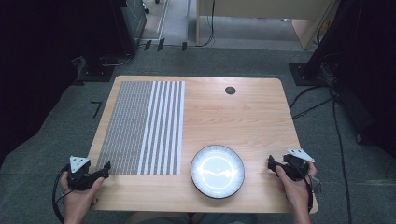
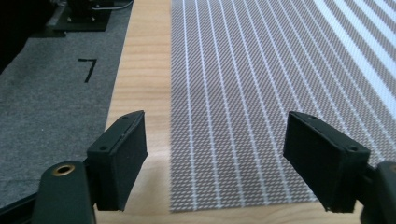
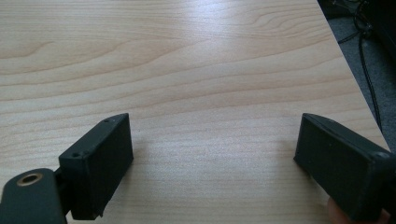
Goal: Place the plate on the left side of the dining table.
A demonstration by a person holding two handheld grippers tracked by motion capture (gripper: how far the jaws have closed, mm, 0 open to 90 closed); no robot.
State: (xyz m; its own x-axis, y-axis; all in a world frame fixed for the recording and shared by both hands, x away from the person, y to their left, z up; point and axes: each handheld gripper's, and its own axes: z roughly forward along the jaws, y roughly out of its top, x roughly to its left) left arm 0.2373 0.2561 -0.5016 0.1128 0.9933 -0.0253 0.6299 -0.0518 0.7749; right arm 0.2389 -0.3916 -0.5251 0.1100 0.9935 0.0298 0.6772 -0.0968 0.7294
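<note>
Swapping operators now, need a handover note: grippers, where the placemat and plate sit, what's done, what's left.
Left gripper: open, holding nothing, at the near left corner of the striped placemat, jaws astride its near left corner in the left gripper view.
Right gripper: open, holding nothing, over bare wood of the table, right of the plate.
Placemat lies flat on the table's left half. Plate sits on bare wood near the front edge, just right of the mat, apart from it.
Done: nothing visibly handled.
Left: likely grasp the mat or plate; both untouched.
</note>
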